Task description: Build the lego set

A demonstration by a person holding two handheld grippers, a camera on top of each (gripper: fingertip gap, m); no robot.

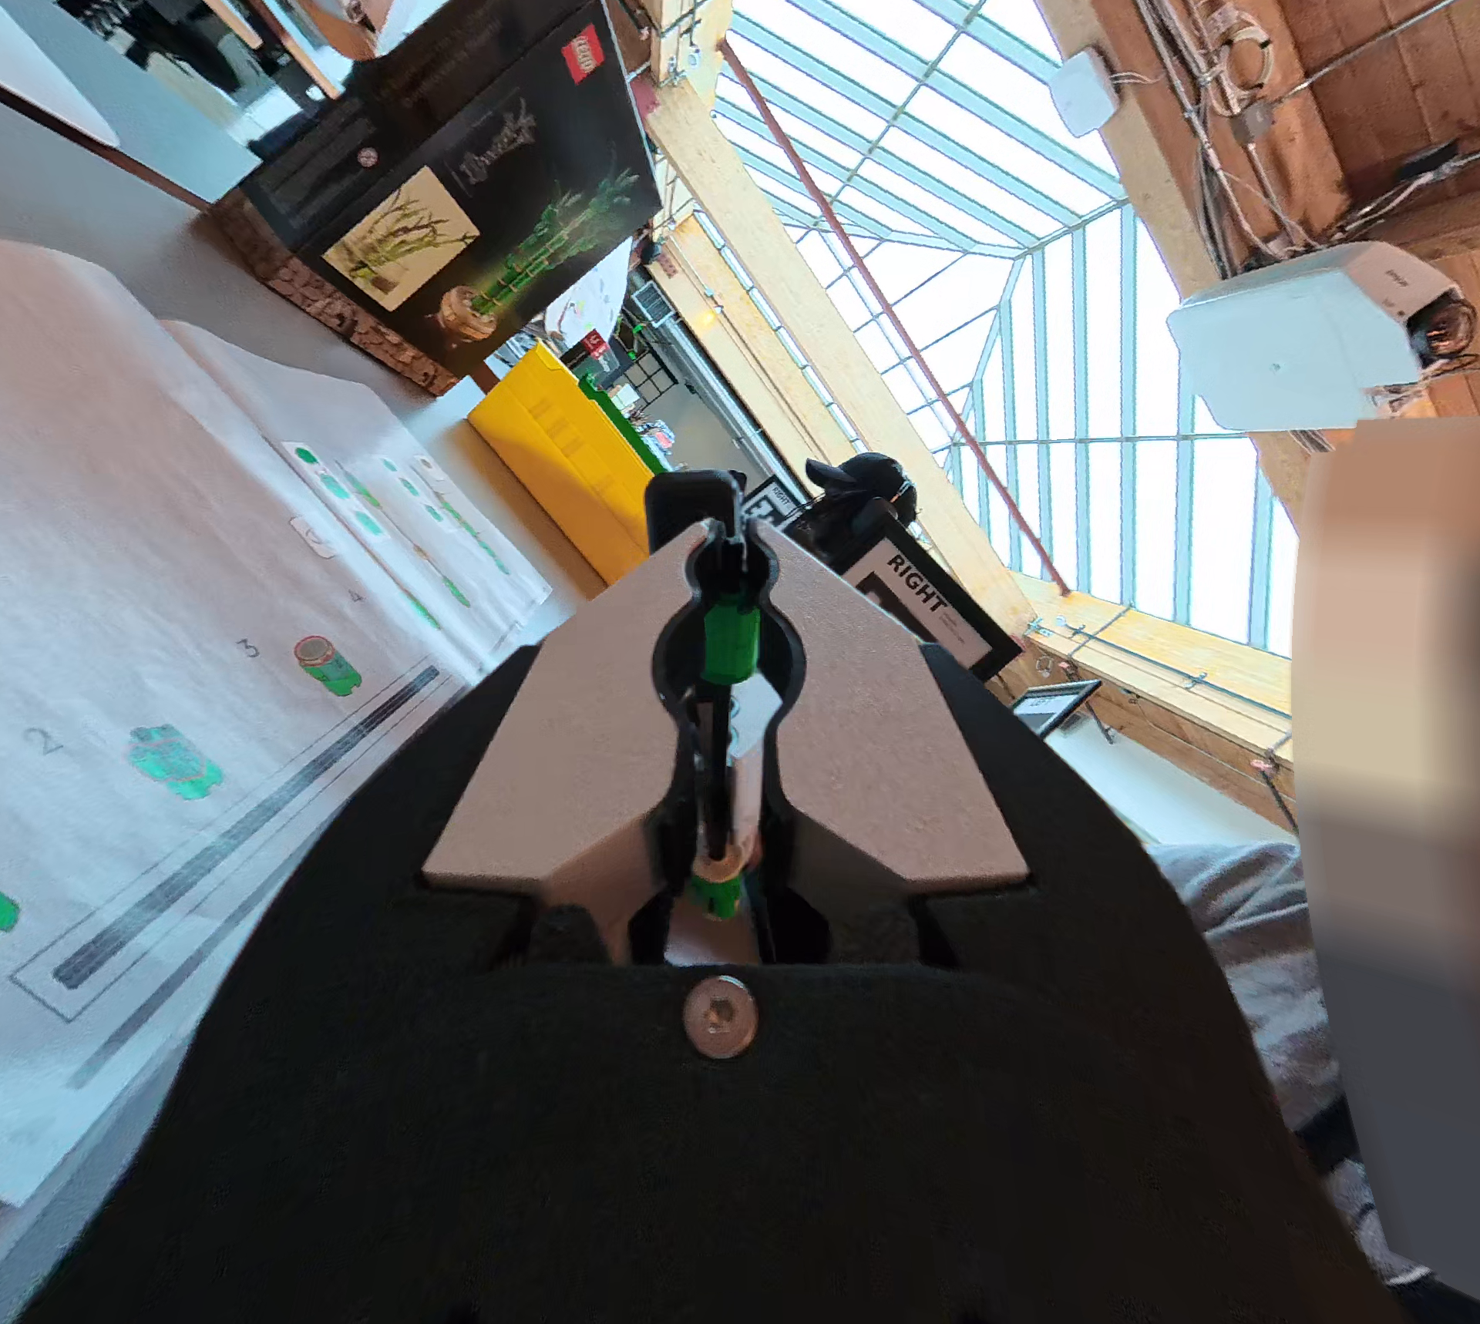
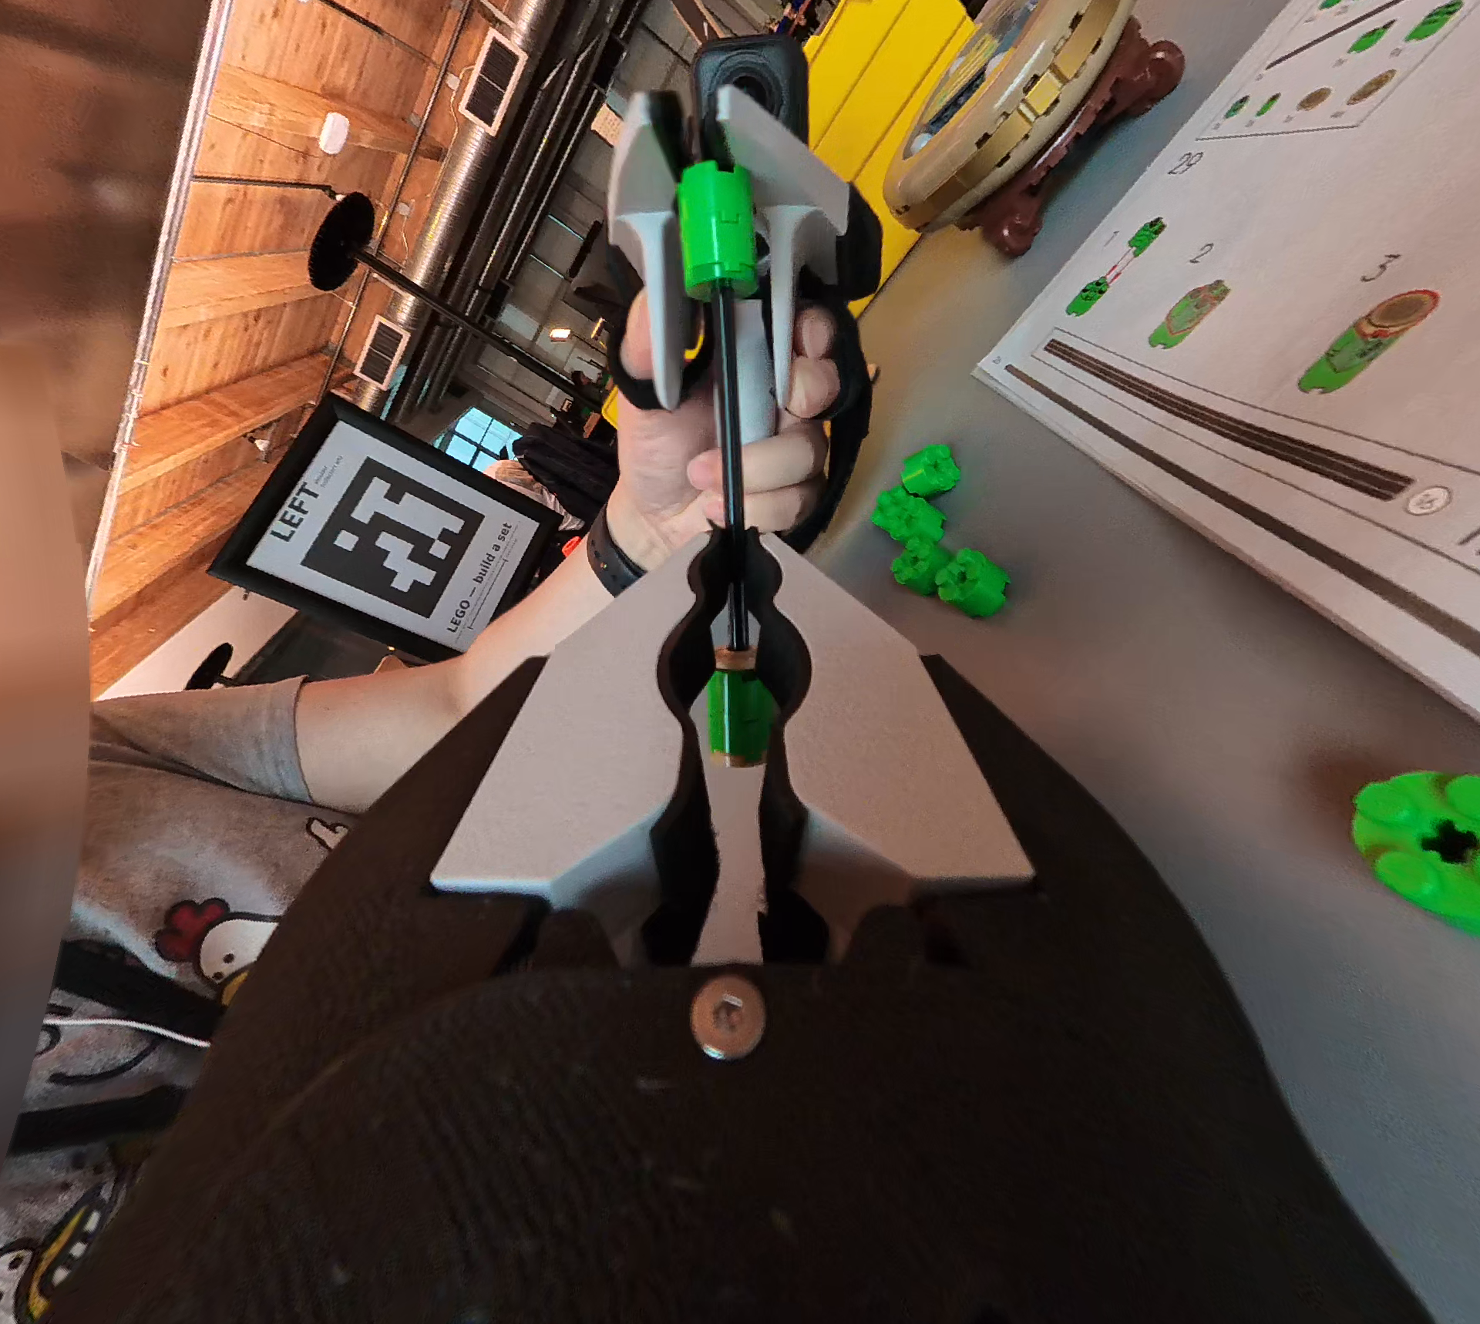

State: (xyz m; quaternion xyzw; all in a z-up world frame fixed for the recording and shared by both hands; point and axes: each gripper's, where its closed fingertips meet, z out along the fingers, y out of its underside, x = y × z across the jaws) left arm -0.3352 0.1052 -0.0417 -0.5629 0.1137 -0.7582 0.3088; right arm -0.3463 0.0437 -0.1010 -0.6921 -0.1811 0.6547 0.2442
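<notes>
A black axle (image 2: 730,405) runs between my two grippers, held in the air. My left gripper (image 1: 725,545) is shut on the green round-brick stack (image 1: 730,637) at one end. In the right wrist view that stack (image 2: 715,229) sits between the left gripper's grey fingers (image 2: 653,293). My right gripper (image 2: 733,545) is shut on the axle just ahead of a green piece with tan rings (image 2: 737,717), which sits in the jaw cutout. That piece also shows through the left jaw gap (image 1: 717,885).
An open instruction booklet (image 2: 1281,261) lies on the grey table (image 2: 1121,725). Several loose green round bricks (image 2: 937,541) and a green round plate (image 2: 1425,845) lie beside it. A gold pot base on a brown stand (image 2: 1033,76), a yellow bin (image 2: 889,52) and the set's box (image 1: 464,181) stand behind. Left tips to right tips: about 8 cm.
</notes>
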